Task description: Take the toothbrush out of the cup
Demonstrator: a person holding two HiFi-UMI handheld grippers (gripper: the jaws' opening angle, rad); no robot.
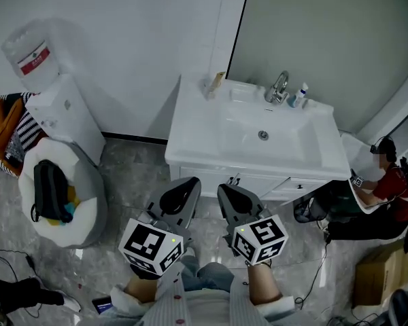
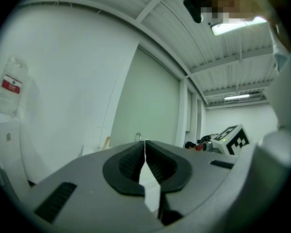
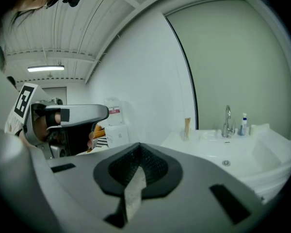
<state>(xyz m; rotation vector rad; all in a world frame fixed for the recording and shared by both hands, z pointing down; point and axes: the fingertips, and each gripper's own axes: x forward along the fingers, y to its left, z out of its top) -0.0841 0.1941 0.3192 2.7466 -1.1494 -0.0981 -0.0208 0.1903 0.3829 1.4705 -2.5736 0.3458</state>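
A clear cup (image 1: 209, 89) with a tan toothbrush (image 1: 217, 81) standing in it sits on the back left corner of the white sink vanity (image 1: 190, 124). In the right gripper view the toothbrush (image 3: 187, 125) stands left of the faucet (image 3: 227, 122). In the left gripper view, the toothbrush (image 2: 106, 142) shows just above the jaws. My left gripper (image 1: 188, 182) and right gripper (image 1: 226, 189) hang side by side in front of the vanity, well short of the cup. Both are shut with nothing between the pads, as the left gripper (image 2: 145, 142) and right gripper (image 3: 138, 145) show close up.
A small bottle (image 1: 301, 94) stands right of the faucet (image 1: 277, 87). A water dispenser (image 1: 61, 111) and a round white bin holding a black bag (image 1: 51, 189) stand at the left. A seated person (image 1: 387, 178) and a cardboard box (image 1: 377, 274) are at the right. Cables lie on the floor.
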